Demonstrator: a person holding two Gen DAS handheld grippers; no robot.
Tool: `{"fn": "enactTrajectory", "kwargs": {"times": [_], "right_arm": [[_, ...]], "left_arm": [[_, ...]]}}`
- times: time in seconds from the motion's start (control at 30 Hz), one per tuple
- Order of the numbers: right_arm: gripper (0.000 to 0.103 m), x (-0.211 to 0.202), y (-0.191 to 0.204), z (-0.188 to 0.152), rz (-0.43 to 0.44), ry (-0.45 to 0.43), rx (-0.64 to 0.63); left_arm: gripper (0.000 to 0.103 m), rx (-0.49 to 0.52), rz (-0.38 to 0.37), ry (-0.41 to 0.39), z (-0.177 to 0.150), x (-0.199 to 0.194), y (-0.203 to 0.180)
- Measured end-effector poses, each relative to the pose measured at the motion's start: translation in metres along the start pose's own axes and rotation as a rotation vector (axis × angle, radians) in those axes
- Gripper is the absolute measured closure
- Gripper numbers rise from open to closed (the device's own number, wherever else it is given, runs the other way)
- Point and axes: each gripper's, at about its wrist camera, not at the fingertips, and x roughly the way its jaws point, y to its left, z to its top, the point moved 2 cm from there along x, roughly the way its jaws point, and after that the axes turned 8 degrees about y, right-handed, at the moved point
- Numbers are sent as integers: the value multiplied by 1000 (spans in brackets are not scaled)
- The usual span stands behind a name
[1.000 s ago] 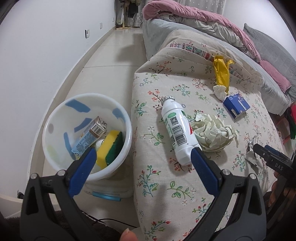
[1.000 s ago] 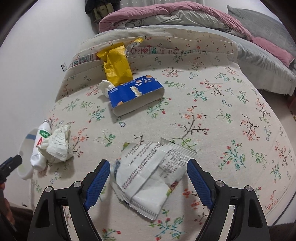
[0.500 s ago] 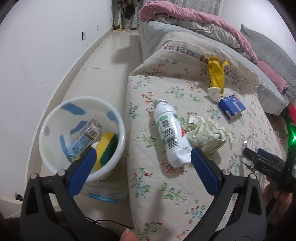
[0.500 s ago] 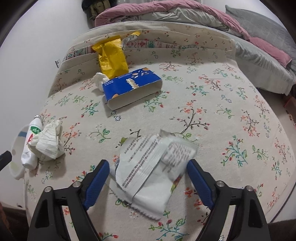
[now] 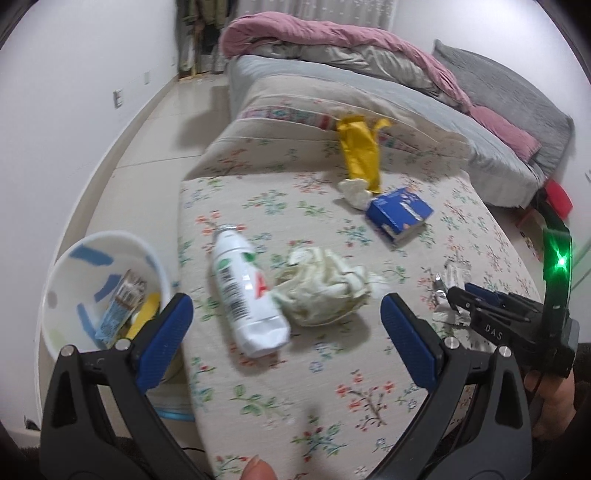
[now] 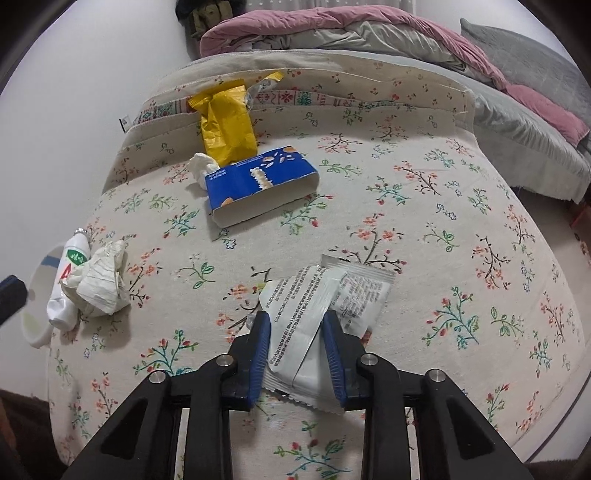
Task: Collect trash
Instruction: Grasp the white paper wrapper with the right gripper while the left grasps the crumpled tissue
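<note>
My right gripper (image 6: pixel 296 321) is closing, and its blue pads press both sides of a white printed wrapper (image 6: pixel 314 306) on the flowered cushion (image 6: pixel 443 229). The left wrist view shows that gripper (image 5: pixel 458 299) low at the right, wrapper at its tips. My left gripper (image 5: pixel 286 306) hangs open above a white bottle (image 5: pixel 245 291) lying beside crumpled paper (image 5: pixel 325 284), touching neither. Farther back lie a blue box (image 5: pixel 400 214), a small tissue (image 5: pixel 352 188) and a yellow bag (image 5: pixel 360 151). A white bucket (image 5: pixel 70 258) stands on the floor at the left.
The bucket holds a small carton (image 5: pixel 122 306) and a yellow sponge (image 5: pixel 147 310). Behind the cushion is a bed with a pink blanket (image 5: pixel 332 33) and grey pillow (image 5: pixel 509 92). Tiled floor (image 5: pixel 155 122) runs along the white wall at the left.
The right jaws went from wide open to shut on the white wrapper. My left gripper moved right, from over the bucket's edge to above the bottle and paper.
</note>
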Motion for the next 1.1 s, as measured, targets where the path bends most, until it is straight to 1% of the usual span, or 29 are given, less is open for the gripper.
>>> {"fn": "enactTrajectory", "kwargs": {"times": [0.03,0.13,0.2,0.23,0.3,0.37,0.4,0.43,0.57,0.67,0.77,0.83,0.87,0.9,0.93,0.97,1.0,1.03,1.1], "right_arm": [[91,-1,-3,0,6,-2,6],[92,-6,-13,2,22,-13,32],[93,-10,-21,3,26,-18,51],[94,-11,-24,3,25,-19,55],[94,-13,-29,4,30,-22,63],[95,-16,-32,3,28,-30,68],[95,-17,-34,3,28,-34,70],[95,-17,-35,3,30,-36,74],[95,-18,-41,2,35,-36,88],[95,-18,-42,2,40,-34,90],[95,-18,-44,2,65,-28,99],[94,-16,-46,2,93,-13,116],[91,-15,-49,1,113,-6,137],[80,-14,-49,1,118,-1,145],[65,-13,-50,0,117,1,147],[54,-14,-49,-1,110,-2,145],[33,-14,-49,-2,105,-8,145],[22,-16,-49,-3,108,-22,147],[19,-18,-46,-3,120,-28,138]], "left_arm": [[2,12,-6,1,1,2,-4],[2,41,-24,8,3,7,-17],[12,55,-38,15,5,11,-24],[14,62,-39,24,6,15,-28],[23,68,-42,42,7,21,-31],[29,64,-53,70,7,30,-35],[34,60,-56,81,7,34,-35],[37,57,-56,90,7,38,-36],[43,69,-15,84,9,45,-38],[43,80,9,82,10,49,-39],[45,94,46,80,11,55,-39],[50,99,67,74,13,57,-39],[56,101,78,70,14,57,-38],[63,102,86,64,15,58,-38],[65,100,89,56,16,57,-36],[70,92,83,51,17,56,-35],[74,81,75,46,18,55,-33],[75,72,67,43,19,55,-31],[80,66,59,39,19,54,-30]]}}
